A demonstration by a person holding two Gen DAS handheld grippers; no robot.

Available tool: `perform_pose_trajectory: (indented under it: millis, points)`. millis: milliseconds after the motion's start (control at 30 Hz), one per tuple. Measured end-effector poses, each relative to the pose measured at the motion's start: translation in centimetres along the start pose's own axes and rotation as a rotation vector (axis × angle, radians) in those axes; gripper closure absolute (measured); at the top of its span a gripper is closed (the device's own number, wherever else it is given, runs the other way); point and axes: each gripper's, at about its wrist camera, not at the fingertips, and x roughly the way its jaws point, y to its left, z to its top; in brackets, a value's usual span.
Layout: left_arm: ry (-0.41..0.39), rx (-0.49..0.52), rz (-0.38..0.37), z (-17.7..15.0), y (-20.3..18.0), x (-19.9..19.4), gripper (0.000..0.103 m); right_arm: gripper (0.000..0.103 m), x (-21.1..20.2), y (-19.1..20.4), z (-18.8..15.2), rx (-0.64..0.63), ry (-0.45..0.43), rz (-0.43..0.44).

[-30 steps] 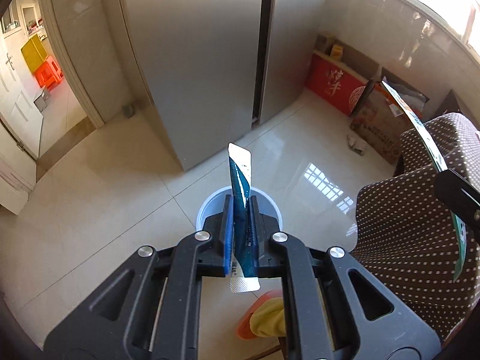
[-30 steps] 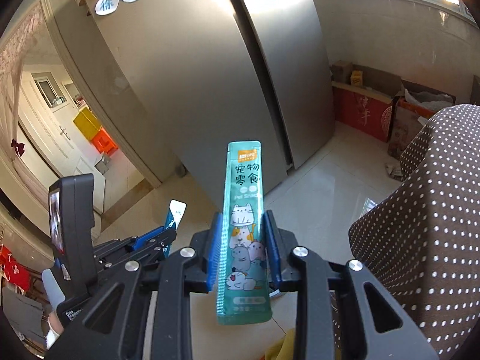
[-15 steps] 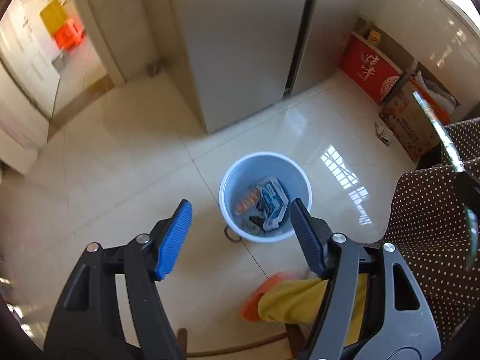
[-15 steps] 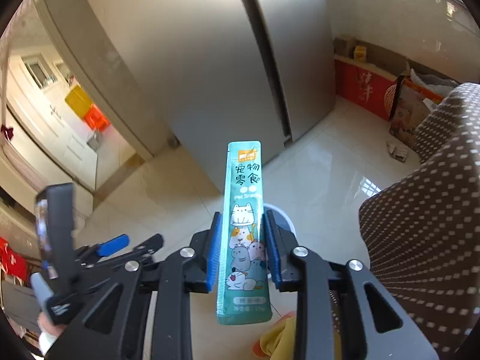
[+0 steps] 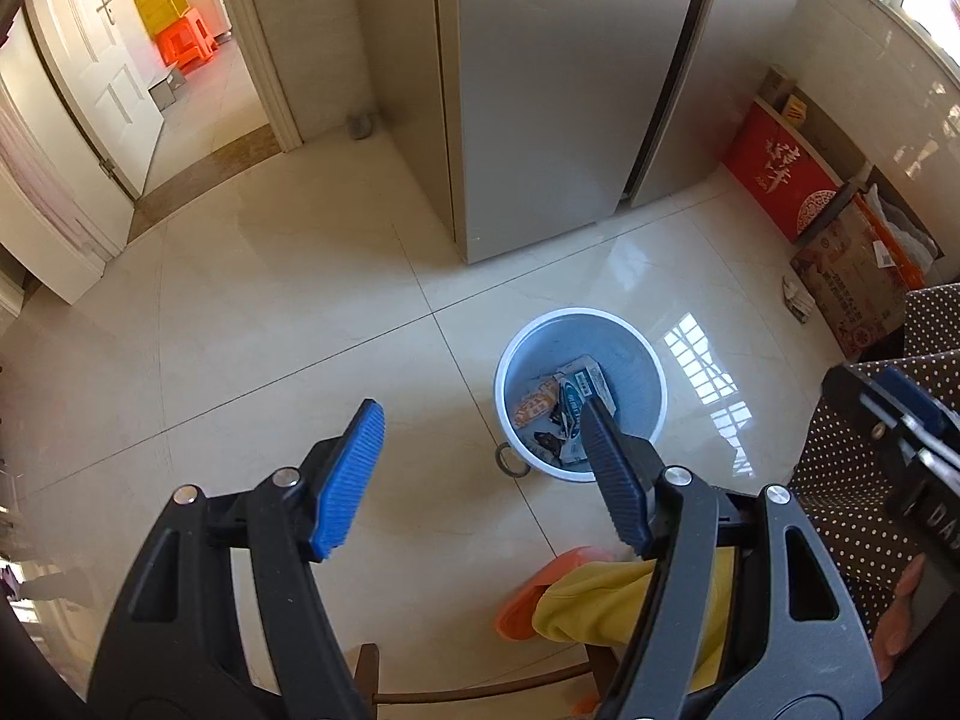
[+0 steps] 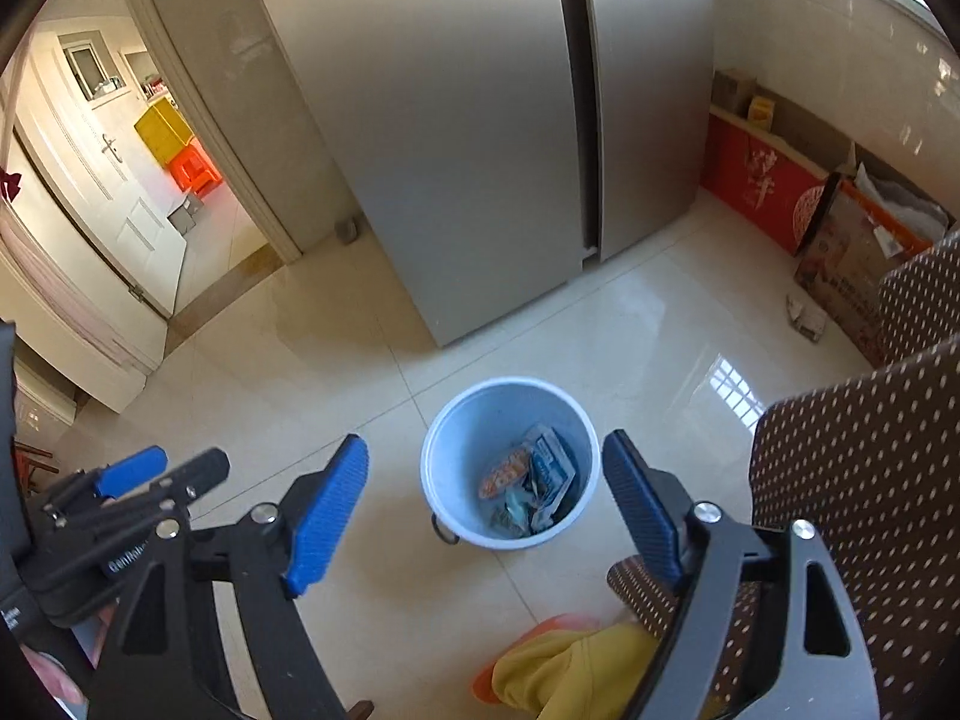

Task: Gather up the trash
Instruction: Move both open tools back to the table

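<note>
A light blue trash bin [image 5: 648, 372] stands on the tiled floor below both grippers and shows in the right wrist view too [image 6: 456, 426]. Several wrappers [image 5: 564, 402] lie in its bottom, also seen in the right wrist view [image 6: 531, 480]. My left gripper [image 5: 480, 468] is open and empty, held above the floor with the bin just behind its right finger. My right gripper [image 6: 486, 504] is open and empty, with the bin seen between its fingers. The left gripper also shows at the left edge of the right wrist view [image 6: 129, 474].
A steel fridge [image 5: 570, 90] stands behind the bin. Red and brown cardboard boxes [image 5: 780, 174] line the right wall, with a crumpled scrap [image 5: 798, 300] on the floor beside them. A dotted brown chair [image 6: 870, 480] is at right. A doorway [image 5: 180, 60] opens at left.
One second ago my left gripper held a blue wrapper; it opened first. My right gripper held the teal pet-snack packet half a second ago; now it is open and empty.
</note>
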Motion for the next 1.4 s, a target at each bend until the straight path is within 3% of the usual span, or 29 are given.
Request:
perform_pose_trajectory:
  millis: [333,633,767,833,1033,1400]
  points:
    - [-0.02,0.047,-0.077,-0.6,-3.0,-1.7,0.036,0.024,-2.9,-2.4,-1.9,0.045,-0.011,-0.014]
    - [-0.064,0.128,-0.132,-1.2,-7.8,-4.8,0.036,0.024,-9.9,-5.6,-3.8,0.086,-0.14,-0.034]
    - [-0.096,0.191,-0.169,-1.9,-11.1,-6.8,0.036,0.024,-13.3,-7.0,-4.6,0.093,-0.171,0.1]
    - [-0.109,0.224,-0.19,-2.3,-12.8,-7.8,0.036,0.023,-15.5,-7.2,-5.2,0.081,-0.221,0.032]
    - [-0.152,0.325,-0.272,-3.5,-18.5,-11.2,0.036,0.021,-20.8,-10.5,-6.5,0.119,-0.321,0.006]
    - [-0.175,0.512,-0.4,-6.2,-28.8,-14.4,0.036,0.02,-26.2,-21.8,-9.3,0.358,-0.392,-0.196]
